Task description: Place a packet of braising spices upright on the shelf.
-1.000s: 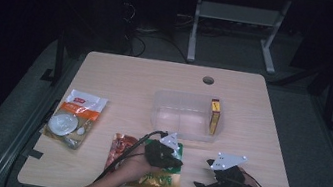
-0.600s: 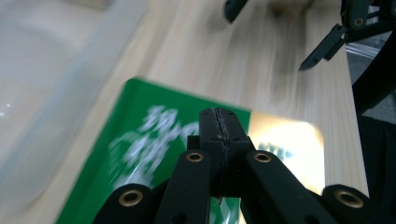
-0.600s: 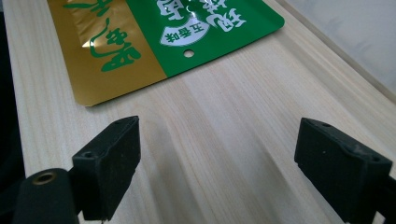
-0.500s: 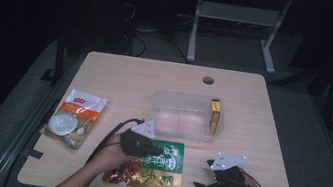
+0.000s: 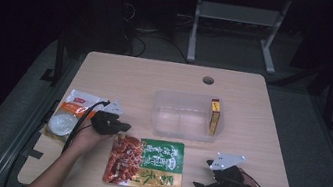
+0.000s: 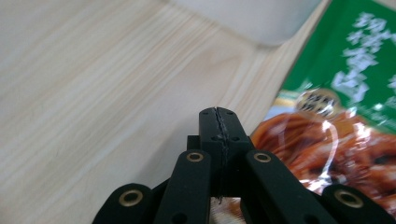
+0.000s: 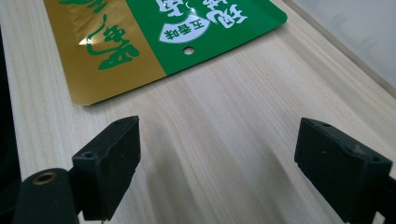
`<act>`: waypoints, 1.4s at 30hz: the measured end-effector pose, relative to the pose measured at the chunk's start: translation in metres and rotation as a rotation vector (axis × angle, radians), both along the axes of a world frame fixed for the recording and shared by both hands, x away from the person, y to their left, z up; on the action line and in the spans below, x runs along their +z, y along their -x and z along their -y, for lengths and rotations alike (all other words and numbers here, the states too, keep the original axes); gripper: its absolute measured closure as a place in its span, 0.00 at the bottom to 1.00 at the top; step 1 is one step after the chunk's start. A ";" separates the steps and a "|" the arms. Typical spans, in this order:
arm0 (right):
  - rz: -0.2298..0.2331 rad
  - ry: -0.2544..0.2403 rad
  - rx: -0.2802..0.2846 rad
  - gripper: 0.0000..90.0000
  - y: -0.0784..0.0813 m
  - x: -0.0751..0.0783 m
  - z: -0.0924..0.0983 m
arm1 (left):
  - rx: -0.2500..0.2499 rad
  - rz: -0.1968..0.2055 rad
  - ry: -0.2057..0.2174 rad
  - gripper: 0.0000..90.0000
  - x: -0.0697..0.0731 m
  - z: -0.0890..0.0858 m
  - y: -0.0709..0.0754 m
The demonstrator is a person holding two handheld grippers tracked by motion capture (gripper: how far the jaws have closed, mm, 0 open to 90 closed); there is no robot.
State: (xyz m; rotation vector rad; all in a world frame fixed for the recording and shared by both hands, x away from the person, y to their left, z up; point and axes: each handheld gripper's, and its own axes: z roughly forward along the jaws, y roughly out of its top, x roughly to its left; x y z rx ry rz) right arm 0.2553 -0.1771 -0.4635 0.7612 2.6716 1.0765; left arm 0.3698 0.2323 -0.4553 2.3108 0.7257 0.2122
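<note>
Pale wood grain covers the table, seen across the middle of the high view. A flat, glossy green-and-gold snack pouch lies at lower centre, its long axis running left to right across the frame, the red food picture at its left end and the green printed panel toward the right. The left gripper is held just beside the pouch's upper left corner, its jaws pressed together on nothing. An orange-and-white packet is seen at the left edge of the table, and a clear plastic tub with a small yellow box standing at its right end sits above the pouch. The right gripper rests at lower right, near the pouch's right edge but apart from it.

From the left gripper view, the black jaws are seen meeting in a thin seam at lower centre, over bare wood; the pouch's shiny red picture occupies the right side.

From the right gripper view, the two black jaws are seen spread wide apart with bare wood between them; the pouch's gold and green end, with a small punched hole, lies in the upper left.
</note>
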 end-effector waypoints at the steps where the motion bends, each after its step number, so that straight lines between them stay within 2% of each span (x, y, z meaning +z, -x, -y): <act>1: 0.001 0.000 0.000 0.16 0.000 0.000 0.000 | 0.001 -0.004 -0.008 1.00 -0.002 -0.001 0.000; 4: 0.000 -0.002 -0.001 0.16 0.000 0.000 0.001 | -0.002 -0.039 0.002 1.00 -0.006 -0.005 0.002; 7: 0.001 -0.001 0.003 0.16 0.000 0.000 0.001 | -0.012 -0.051 0.005 1.00 -0.006 -0.006 0.007; 9: 0.000 -0.001 0.004 0.16 0.000 0.000 0.000 | -0.022 -0.068 0.015 1.00 -0.006 -0.005 0.012; 10: 0.000 -0.001 0.004 0.16 0.001 0.000 0.000 | -0.020 -0.075 0.039 1.00 -0.006 -0.004 0.015; 13: 0.001 -0.001 0.004 0.16 0.001 0.001 0.000 | -0.049 -0.091 0.050 1.00 -0.005 0.000 0.022; 15: 0.001 0.000 0.003 0.16 0.000 0.000 0.000 | -0.066 -0.084 0.051 1.00 -0.003 0.002 0.026; 17: 0.001 -0.001 0.004 0.16 0.000 0.001 0.000 | -0.099 -0.052 0.051 1.00 -0.001 0.002 0.025; 18: 0.001 -0.001 0.003 0.16 0.000 0.000 0.000 | -0.120 -0.034 0.070 1.00 0.001 0.003 0.025; 19: 0.000 0.000 0.003 0.16 0.000 0.000 0.000 | -0.139 -0.013 0.086 0.83 0.002 0.004 0.025; 20: 0.000 0.000 0.003 0.16 0.000 0.000 0.000 | -0.162 -0.018 0.100 0.83 0.002 0.005 0.023; 21: -0.001 0.001 0.002 0.16 0.000 0.000 0.000 | -0.193 -0.032 0.113 0.74 0.002 0.007 0.022; 22: -0.001 0.002 0.003 0.16 0.000 0.000 0.000 | -0.213 -0.030 0.121 0.66 0.002 0.009 0.021; 25: -0.002 0.002 0.001 0.16 0.000 0.000 0.000 | -0.284 -0.039 0.114 0.43 0.000 0.015 0.020; 28: -0.006 0.003 -0.003 0.16 0.000 -0.001 0.000 | -0.304 -0.046 0.104 0.28 -0.003 0.020 0.021; 30: 0.000 0.003 -0.001 0.16 -0.001 -0.001 0.001 | -0.314 -0.047 0.097 0.22 -0.005 0.022 0.022; 31: -0.005 0.003 -0.005 0.16 -0.001 -0.001 0.001 | -0.324 -0.041 0.081 0.20 -0.006 0.023 0.021; 36: -0.005 0.004 -0.005 0.16 -0.001 -0.001 0.000 | -0.344 -0.045 0.048 0.15 -0.011 0.027 0.022; 42: -0.003 0.004 -0.004 0.16 -0.001 -0.001 0.001 | -0.353 -0.039 0.061 0.13 -0.015 0.031 0.024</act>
